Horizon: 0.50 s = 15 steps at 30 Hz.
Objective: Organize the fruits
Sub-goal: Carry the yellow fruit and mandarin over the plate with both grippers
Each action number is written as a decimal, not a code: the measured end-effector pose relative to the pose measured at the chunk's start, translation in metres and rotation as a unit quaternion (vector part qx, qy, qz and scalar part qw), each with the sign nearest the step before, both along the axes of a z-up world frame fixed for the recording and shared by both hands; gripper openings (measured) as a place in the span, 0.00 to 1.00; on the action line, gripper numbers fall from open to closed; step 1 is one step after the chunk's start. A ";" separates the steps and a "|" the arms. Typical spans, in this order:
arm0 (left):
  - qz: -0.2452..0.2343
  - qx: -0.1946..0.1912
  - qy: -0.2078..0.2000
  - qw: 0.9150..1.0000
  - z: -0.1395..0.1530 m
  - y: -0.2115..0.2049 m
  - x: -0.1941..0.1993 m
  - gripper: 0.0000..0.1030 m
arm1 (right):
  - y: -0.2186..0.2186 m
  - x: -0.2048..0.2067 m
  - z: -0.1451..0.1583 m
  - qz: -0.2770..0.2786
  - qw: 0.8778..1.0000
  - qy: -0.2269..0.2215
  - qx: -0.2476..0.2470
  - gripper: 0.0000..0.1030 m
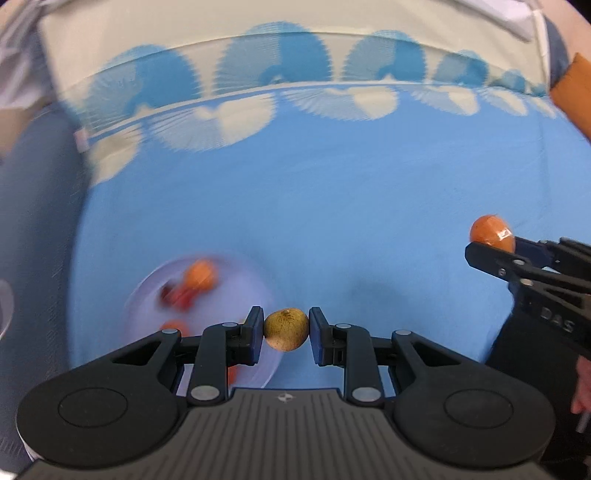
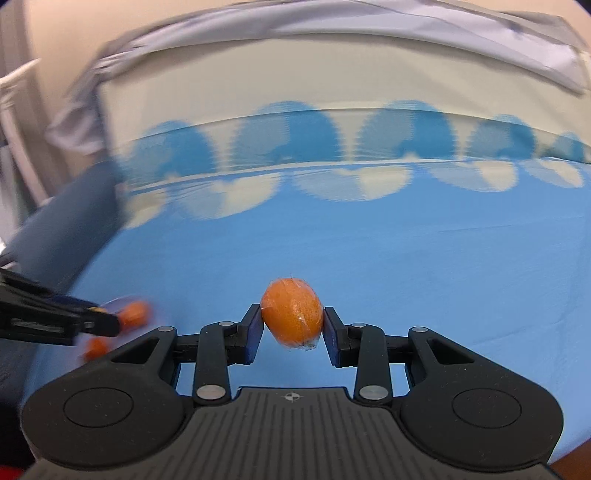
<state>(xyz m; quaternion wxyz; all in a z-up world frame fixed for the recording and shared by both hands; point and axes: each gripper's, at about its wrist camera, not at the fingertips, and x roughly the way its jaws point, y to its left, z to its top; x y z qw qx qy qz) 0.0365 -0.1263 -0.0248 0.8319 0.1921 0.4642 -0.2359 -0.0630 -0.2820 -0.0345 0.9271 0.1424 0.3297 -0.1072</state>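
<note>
Pads on the left hand-held gripper [image 1: 287, 334] pinch a small brownish-yellow fruit [image 1: 286, 329], lifted above the blue cloth [image 1: 332, 206]. Over on the right hand-held gripper [image 2: 292, 320], it's a tight squeeze on a film-wrapped orange fruit [image 2: 291, 318], also clear of the cloth. Below the left one, blurred, sits a pale plate [image 1: 255, 295] with orange and red fruits [image 1: 192, 284].

We see a blue tablecloth [image 2: 406, 258] with a scalloped blue-and-cream fan border [image 1: 243, 122], blurred. Grey-lavender fabric [image 2: 406, 33] lies along the far edge. A dark blue cushion [image 2: 62, 229] sits at left.
</note>
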 end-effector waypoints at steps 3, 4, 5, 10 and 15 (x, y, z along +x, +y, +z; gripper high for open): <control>0.034 -0.003 0.001 0.999 0.010 0.043 -0.022 0.28 | 0.039 -0.010 0.015 0.046 0.999 -0.004 0.013 0.36; 0.045 -0.004 -0.003 0.999 0.013 0.055 -0.028 0.28 | 0.052 -0.012 0.021 0.062 0.998 -0.005 0.014 0.36; 0.055 -0.004 -0.009 0.998 0.016 0.067 -0.034 0.28 | 0.064 -0.015 0.026 0.078 0.997 -0.008 0.013 0.36; 0.084 -0.007 -0.042 0.996 0.027 0.118 -0.069 0.28 | 0.125 -0.036 0.046 0.152 0.988 -0.017 -0.019 0.36; 0.112 -0.029 -0.043 0.992 0.036 0.148 -0.084 0.28 | 0.163 -0.055 0.053 0.194 0.979 -0.005 -0.055 0.36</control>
